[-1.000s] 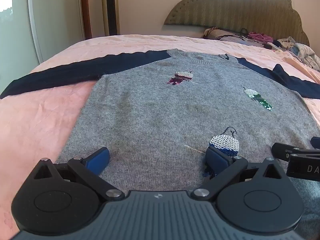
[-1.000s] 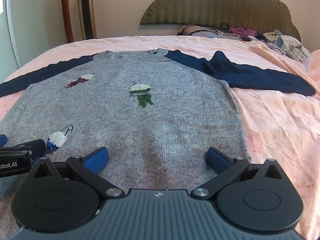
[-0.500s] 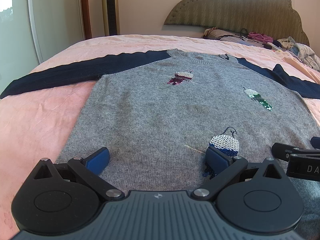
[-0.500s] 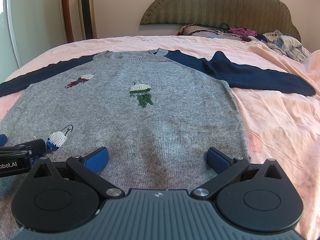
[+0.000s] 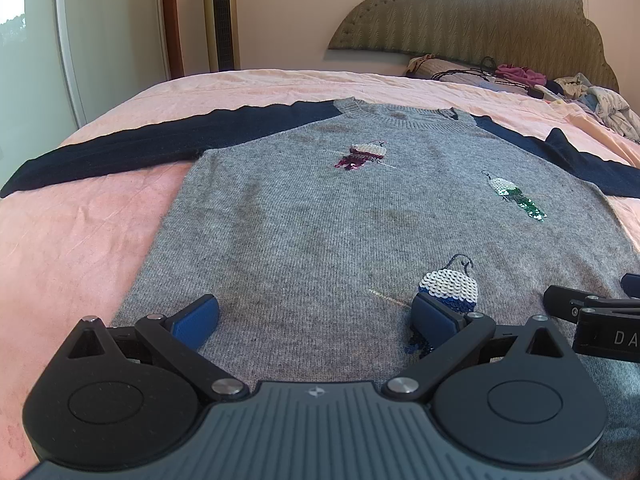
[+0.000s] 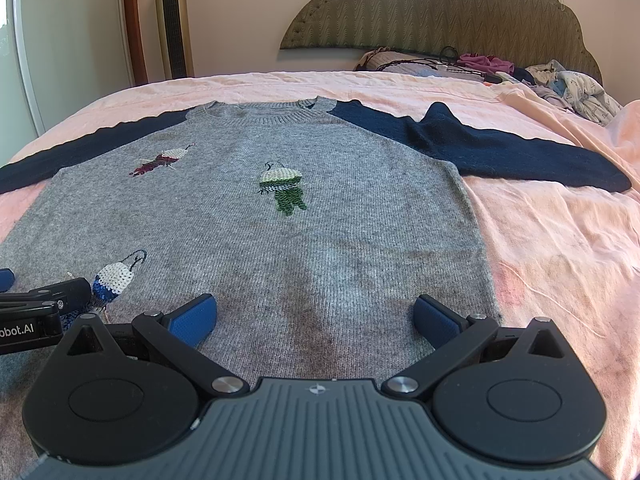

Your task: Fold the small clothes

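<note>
A grey knit sweater (image 5: 312,216) with navy sleeves lies face up and flat on a pink-sheeted bed (image 5: 72,240), neck toward the headboard (image 6: 432,12), sleeves spread to either side. The left tool (image 5: 316,316) and right tool (image 6: 316,314) sit side by side low over the hem end, each with its blue pads spread wide apart and nothing between them. The left tool's right pad (image 5: 436,314) rests by a blue sequin motif (image 5: 450,288); the right tool's right pad (image 6: 436,314) lies near the garment's side edge. No fold appears begun. To do the opening step well, each tool likely wants to take both layers of knit at a hem corner or side seam, clear of the sequins, which could snag. Lifting both sides evenly should keep the body square. The right sleeve (image 6: 480,148) shows a bump that may need smoothing first. Loose clothes (image 6: 576,88) are heaped near the headboard.
</note>
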A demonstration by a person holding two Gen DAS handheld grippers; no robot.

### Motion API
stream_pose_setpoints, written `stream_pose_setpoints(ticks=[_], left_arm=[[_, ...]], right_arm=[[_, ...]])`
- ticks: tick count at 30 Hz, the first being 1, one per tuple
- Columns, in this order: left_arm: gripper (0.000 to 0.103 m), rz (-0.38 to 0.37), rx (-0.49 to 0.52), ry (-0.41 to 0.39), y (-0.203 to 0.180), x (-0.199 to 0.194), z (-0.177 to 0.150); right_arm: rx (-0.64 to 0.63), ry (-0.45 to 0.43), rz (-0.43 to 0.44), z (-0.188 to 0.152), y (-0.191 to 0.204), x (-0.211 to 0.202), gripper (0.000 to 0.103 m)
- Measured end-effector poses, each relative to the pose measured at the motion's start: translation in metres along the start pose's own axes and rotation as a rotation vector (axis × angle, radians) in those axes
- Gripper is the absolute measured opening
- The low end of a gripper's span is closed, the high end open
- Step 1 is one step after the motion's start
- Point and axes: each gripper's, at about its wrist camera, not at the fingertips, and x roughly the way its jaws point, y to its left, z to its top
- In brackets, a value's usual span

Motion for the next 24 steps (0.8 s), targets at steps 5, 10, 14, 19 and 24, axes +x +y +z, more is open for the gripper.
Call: stream_pose_setpoints(ticks=[5,10,14,19,24], left_arm=[[0.103,0.001,0.000,0.001,0.0003,-0.0003,-0.0002],[0.103,0.004,0.001,0.007,-0.0077,0.0009,0.0006],[0.103,0.003,0.001,0.011,-0.0037,0.0033,0.0022],[0.103,0.000,0.001,0.008,-0.0011,0.0019,0.0032],[0.103,0.001,0.001,0.007,-0.0014,0.0016,0.0027]], right_arm=[[0.000,0.000,0.000,0.0000,0.0000,0.0001,0.103],[0.000,0.000,0.000,0.0000,0.0001,0.0002,0.103],[0.000,0.000,0.000,0.0000,0.0002,0.0004,0.103],[0.000,0.000,0.000,0.0000,0.0002,0.0003,0.103],[0.000,0.000,0.000,0.0000,0.0002,0.0002,0.103]])
